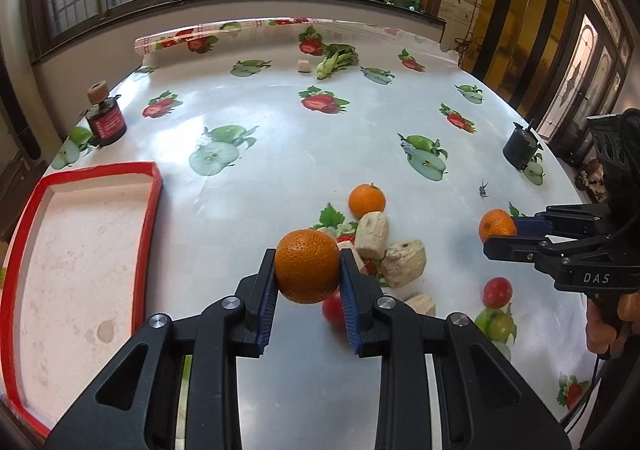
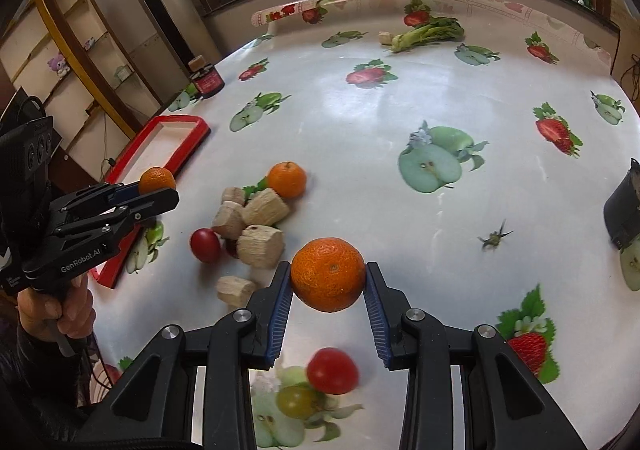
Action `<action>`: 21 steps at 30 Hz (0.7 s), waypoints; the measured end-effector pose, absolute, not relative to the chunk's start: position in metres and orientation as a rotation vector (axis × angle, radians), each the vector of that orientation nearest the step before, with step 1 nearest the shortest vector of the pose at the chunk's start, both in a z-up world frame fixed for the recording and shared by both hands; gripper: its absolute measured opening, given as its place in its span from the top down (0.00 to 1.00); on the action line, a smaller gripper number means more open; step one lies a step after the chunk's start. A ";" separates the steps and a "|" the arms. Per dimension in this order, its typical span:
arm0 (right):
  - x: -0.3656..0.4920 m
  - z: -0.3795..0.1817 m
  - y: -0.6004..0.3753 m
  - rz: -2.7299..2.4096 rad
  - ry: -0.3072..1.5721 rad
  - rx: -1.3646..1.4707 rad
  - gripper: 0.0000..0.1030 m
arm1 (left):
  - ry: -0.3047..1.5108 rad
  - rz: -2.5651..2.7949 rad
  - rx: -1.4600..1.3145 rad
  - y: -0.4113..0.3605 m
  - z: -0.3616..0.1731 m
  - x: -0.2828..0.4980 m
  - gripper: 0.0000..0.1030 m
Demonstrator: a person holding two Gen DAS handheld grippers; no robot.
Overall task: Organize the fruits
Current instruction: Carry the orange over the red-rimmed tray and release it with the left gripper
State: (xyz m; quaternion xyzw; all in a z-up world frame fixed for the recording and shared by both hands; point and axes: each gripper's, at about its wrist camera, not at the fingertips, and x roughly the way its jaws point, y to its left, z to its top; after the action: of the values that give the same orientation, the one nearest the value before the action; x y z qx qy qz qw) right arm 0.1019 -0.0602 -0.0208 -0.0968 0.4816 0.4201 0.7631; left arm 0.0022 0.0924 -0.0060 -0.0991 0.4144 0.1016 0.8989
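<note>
In the left wrist view my left gripper (image 1: pixel 307 270) is shut on an orange (image 1: pixel 307 266), held above the table. The right gripper (image 1: pixel 502 236) at the right edge is shut on a second orange (image 1: pixel 496 225). The right wrist view shows that orange (image 2: pixel 327 274) between the right gripper's (image 2: pixel 327 278) blue pads, and the left gripper (image 2: pixel 160 190) with its orange (image 2: pixel 157 179) near the red-rimmed tray (image 2: pixel 191 150). A third orange (image 1: pixel 367 201) (image 2: pixel 286 179) lies on the table beside beige chunks (image 1: pixel 404 262) (image 2: pixel 260 246). Red tomatoes (image 1: pixel 497 292) (image 2: pixel 205 245) (image 2: pixel 332 370) and a green fruit (image 2: pixel 296 401) lie nearby.
The tray (image 1: pixel 146 242) lies at the table's left edge. A dark jar (image 1: pixel 106 120) stands behind it. A black container (image 1: pixel 522 148) sits at the right edge, with leafy greens (image 1: pixel 336 58) at the far side. A small stem bit (image 2: pixel 494 237) lies loose. A hand (image 2: pixel 60 310) holds the left gripper.
</note>
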 end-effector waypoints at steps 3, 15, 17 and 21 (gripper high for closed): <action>0.083 -0.020 -0.047 0.950 1.036 -0.190 0.65 | 0.848 0.235 -0.213 0.100 -0.005 -0.012 0.75; 0.027 -0.025 0.017 1.087 1.036 -0.150 0.65 | 0.821 0.355 -0.212 0.138 -0.001 -0.067 0.74; 0.020 -0.026 0.026 1.105 1.036 -0.151 0.65 | 0.816 0.372 -0.218 0.146 -0.001 -0.074 0.74; 0.011 -0.029 0.042 1.126 1.039 -0.146 0.65 | 0.815 0.398 -0.233 0.159 -0.005 -0.085 0.74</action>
State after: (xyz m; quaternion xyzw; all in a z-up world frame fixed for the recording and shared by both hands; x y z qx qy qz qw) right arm 0.0107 0.0416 -0.0286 -0.0662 0.4698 0.5091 0.7181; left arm -0.0854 0.1585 -0.0048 -0.1125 0.3929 0.1918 0.8923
